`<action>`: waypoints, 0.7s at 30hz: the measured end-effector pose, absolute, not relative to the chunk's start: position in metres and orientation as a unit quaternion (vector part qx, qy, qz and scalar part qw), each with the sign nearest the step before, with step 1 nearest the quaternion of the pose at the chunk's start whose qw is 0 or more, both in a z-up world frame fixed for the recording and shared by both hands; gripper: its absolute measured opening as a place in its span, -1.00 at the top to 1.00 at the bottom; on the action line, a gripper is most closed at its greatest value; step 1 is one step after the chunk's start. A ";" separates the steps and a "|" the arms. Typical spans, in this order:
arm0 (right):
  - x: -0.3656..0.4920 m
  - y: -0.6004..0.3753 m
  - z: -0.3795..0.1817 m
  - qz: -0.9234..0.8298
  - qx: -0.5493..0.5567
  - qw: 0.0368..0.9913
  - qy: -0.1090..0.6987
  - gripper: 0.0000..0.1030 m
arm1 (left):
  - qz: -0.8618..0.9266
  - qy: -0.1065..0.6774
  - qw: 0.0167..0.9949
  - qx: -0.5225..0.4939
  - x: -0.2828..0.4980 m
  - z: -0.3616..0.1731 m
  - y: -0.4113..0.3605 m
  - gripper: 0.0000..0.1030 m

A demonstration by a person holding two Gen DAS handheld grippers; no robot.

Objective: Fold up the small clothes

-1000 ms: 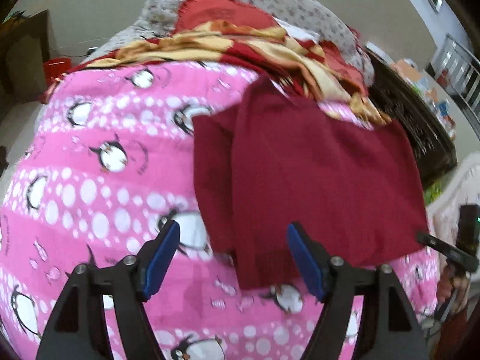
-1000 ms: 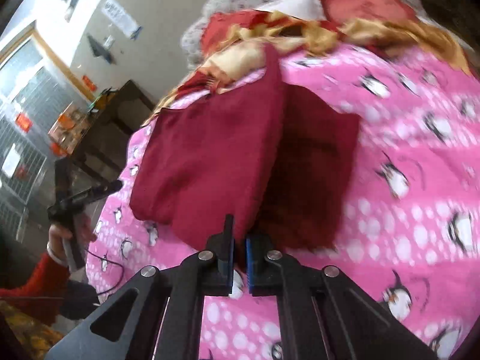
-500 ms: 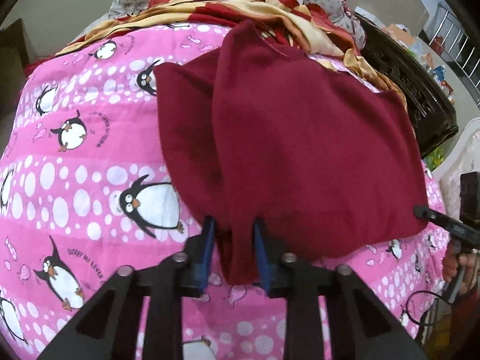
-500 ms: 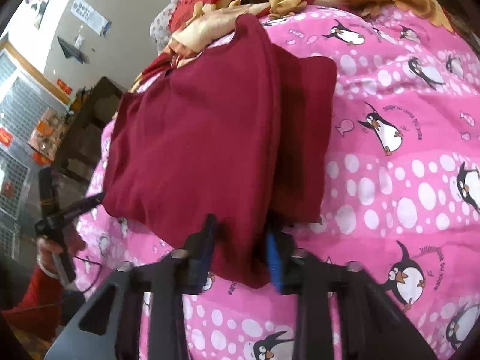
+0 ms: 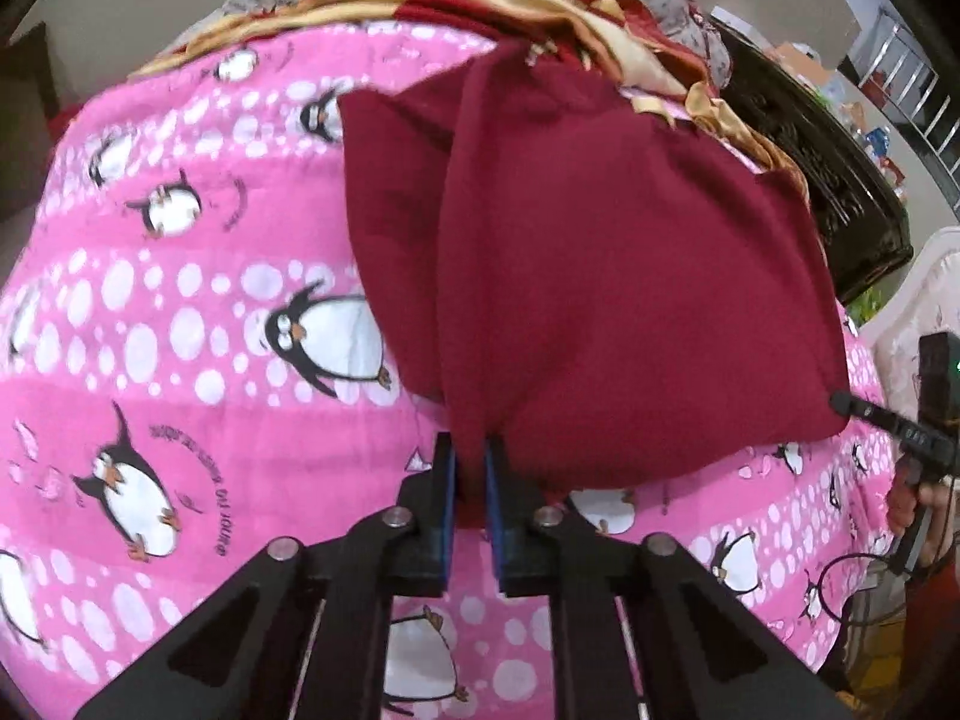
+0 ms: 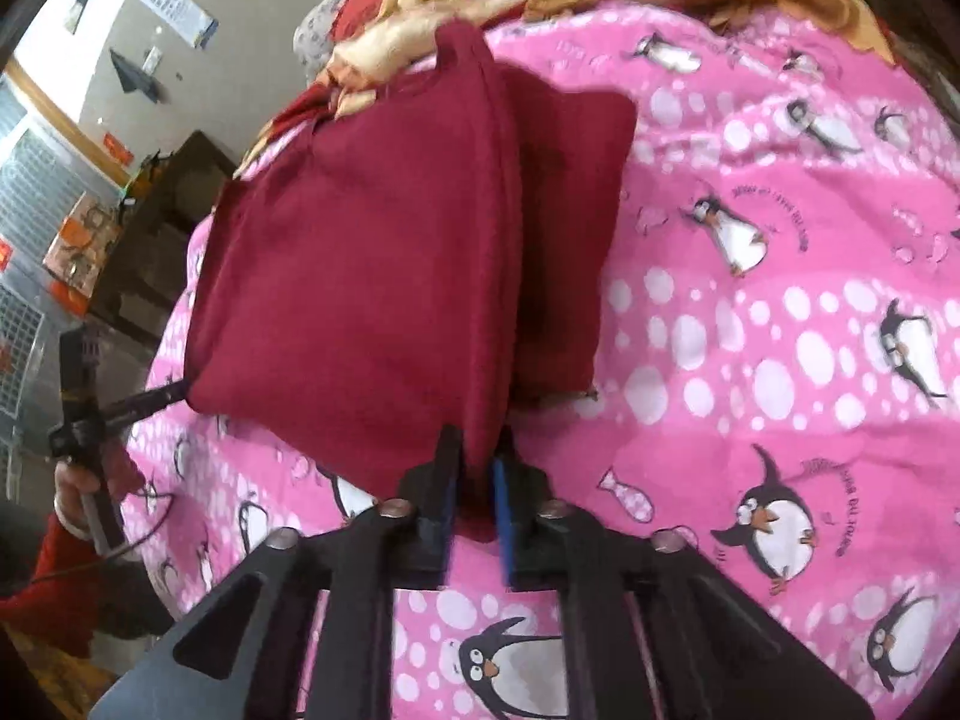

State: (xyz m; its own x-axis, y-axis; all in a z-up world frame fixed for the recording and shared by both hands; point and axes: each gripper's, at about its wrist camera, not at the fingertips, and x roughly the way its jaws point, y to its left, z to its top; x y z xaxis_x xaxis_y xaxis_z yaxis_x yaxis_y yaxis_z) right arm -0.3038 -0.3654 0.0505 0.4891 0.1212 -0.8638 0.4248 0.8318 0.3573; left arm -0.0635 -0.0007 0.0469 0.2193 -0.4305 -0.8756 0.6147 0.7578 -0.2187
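A dark red garment [image 5: 600, 276] lies partly folded on a pink penguin-print blanket [image 5: 180, 324]. My left gripper [image 5: 471, 468] is shut on the garment's near hem and lifts the edge a little. In the right wrist view the same garment [image 6: 372, 276] shows a folded flap at its right side. My right gripper [image 6: 477, 468] is shut on its near edge. In each view another hand-held gripper touches the garment's far corner, one in the left wrist view [image 5: 924, 426] and one in the right wrist view [image 6: 90, 414].
Red and gold patterned cloth [image 5: 540, 6] is heaped at the far end of the bed. A dark wooden cabinet [image 5: 828, 144] stands beside the bed. A metal grille [image 6: 24, 276] is further off.
The left gripper went from wide open to shut on the hem. The right gripper opened briefly, then shut on the edge again. Both views moved closer to the garment.
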 end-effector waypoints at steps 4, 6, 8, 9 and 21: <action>-0.309 -0.377 0.078 -0.115 0.262 0.833 0.474 0.12 | -0.330 0.493 0.796 0.121 -0.067 0.072 0.000 0.55; -0.306 -0.387 0.091 -0.138 0.254 0.841 0.457 0.12 | -0.332 0.485 0.800 0.119 -0.064 0.081 -0.002 0.36; -0.298 -0.390 0.097 -0.141 0.251 0.848 0.445 0.12 | -0.333 0.479 0.805 0.108 -0.059 0.087 -0.007 0.17; -0.290 -0.390 0.099 -0.139 0.247 0.851 0.441 0.12 | -0.329 0.475 0.810 0.103 -0.055 0.089 -0.012 0.08; -0.183 -0.379 0.070 -0.174 0.155 0.858 0.458 0.12 | -0.273 0.493 0.821 0.091 0.015 0.054 -0.079 0.00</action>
State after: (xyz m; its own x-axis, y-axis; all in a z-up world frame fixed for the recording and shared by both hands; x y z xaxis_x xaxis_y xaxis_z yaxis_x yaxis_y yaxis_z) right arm -0.1828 -0.3788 0.0700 0.5207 -0.1569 -0.8392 0.4404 0.8915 0.1065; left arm 0.0148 -0.0785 0.0536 0.3640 -0.3591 -0.8594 0.5386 0.8339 -0.1203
